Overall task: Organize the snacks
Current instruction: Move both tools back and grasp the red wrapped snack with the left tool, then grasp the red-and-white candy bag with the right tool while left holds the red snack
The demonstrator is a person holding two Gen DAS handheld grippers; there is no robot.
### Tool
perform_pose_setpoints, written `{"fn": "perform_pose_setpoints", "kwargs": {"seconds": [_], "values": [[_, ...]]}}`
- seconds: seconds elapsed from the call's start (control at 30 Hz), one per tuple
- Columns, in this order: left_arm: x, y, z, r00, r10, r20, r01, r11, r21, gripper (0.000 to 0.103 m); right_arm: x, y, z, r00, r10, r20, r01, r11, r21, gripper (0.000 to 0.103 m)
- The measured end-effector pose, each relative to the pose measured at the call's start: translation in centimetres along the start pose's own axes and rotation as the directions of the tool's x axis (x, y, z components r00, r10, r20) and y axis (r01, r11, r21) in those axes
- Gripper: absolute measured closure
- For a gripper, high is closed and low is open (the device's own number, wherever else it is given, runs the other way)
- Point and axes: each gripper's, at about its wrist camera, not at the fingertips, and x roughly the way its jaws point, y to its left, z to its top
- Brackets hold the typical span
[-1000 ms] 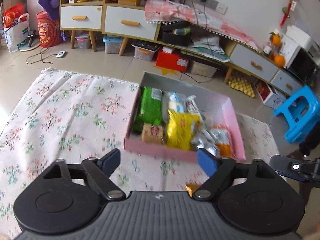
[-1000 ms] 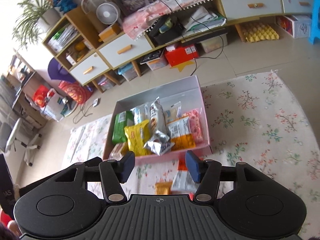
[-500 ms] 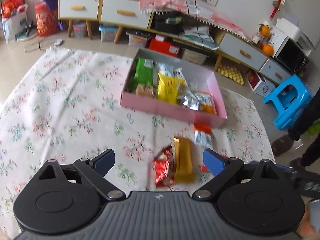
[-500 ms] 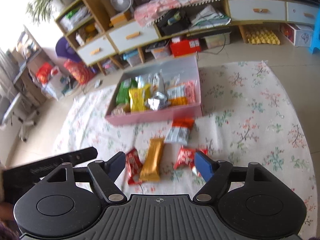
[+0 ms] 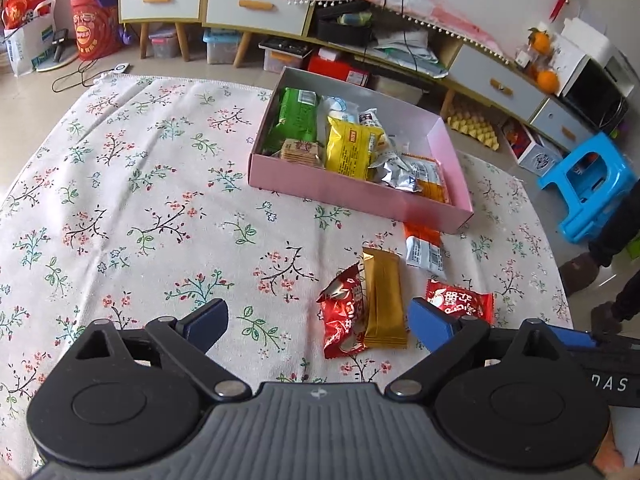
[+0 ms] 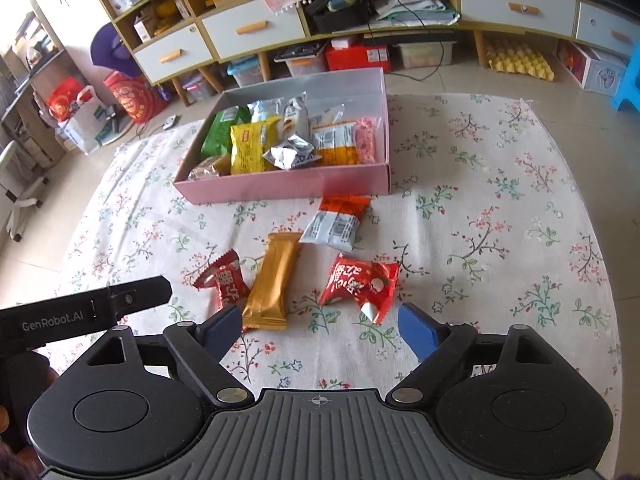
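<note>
You're between picks — both your left gripper [image 5: 318, 322] and right gripper [image 6: 320, 330] hover with fingers apart, empty. Four loose snacks lie on the counter [image 5: 140, 200] before the pink box [image 6: 280, 186]; next, close on the gold bar [image 6: 272, 280].

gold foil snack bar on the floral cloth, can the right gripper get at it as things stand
Probably yes: the right gripper is open, and the gold foil snack bar lies uncovered just ahead, a red packet close beside it.
</note>
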Motion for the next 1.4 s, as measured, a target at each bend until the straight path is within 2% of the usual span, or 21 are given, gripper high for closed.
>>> {"fn": "perform_pose_setpoints", "kwargs": {"seconds": [0.37,0.67,0.73,0.83,0.87,0.93,1.0,1.07,1.17,1.23,1.4], "values": [[1.0,0.6,-0.4,0.999,0.012,-0.036,-0.013,1.000,-0.016,0.005,1.4,-1.4,0.2,0.999,-0.037,-0.038,0.040,0.996,0.079,0.010],[3.2,0.0,-1.2,0.999,0.007,-0.051,-0.006,1.000,0.014,0.004,1.6,-2.6,0.4,0.998,-0.064,-0.025,0.067,0.984,0.163,0.010],[3.9,-0.3,-1.3,0.997,0.018,-0.070,-0.016,1.000,0.020,0.008,1.7,-2.8,0.4,0.997,-0.075,-0.026,0.078,0.983,0.167,0.010],[4.5,-0.8,-1.4,0.999,0.032,-0.040,-0.030,0.999,0.043,0.012,1.9,-2.7,0.3,0.995,-0.097,-0.028,0.101,0.983,0.154,0.010],[4.8,-1.1,-1.5,0.998,0.040,-0.038,-0.038,0.997,0.061,0.013,2.0,-2.7,0.3,0.995,-0.100,-0.029,0.103,0.983,0.154,0.010],[5.4,-1.6,-1.6,0.998,0.052,-0.045,-0.047,0.994,0.097,0.027,2.1,-2.9,0.3,0.994,-0.102,-0.030,0.106,0.981,0.160,0.010],[5.8,-1.9,-1.9,0.998,0.044,-0.037,-0.039,0.993,0.115,0.031,2.2,-3.0,0.3,0.995,-0.099,-0.031,0.103,0.980,0.169,0.010],[6.2,-2.0,-2.0,0.999,0.036,-0.034,-0.031,0.991,0.133,0.040,2.2,-3.1,0.3,0.996,-0.088,-0.028,0.092,0.979,0.181,0.010],[6.7,-1.6,-2.0,0.999,0.026,-0.037,-0.021,0.991,0.135,0.058,2.1,-3.1,0.4,0.997,-0.079,-0.026,0.083,0.978,0.189,0.010],[6.4,-1.1,-1.8,0.999,0.002,-0.033,0.001,0.994,0.107,0.078,2.1,-3.0,0.4,0.997,-0.076,-0.024,0.079,0.979,0.187,0.010],[5.7,-0.6,-1.4,1.000,0.002,-0.025,0.000,0.997,0.074,0.080,2.1,-3.3,0.3,0.998,-0.066,-0.019,0.068,0.978,0.198,0.011]]}}
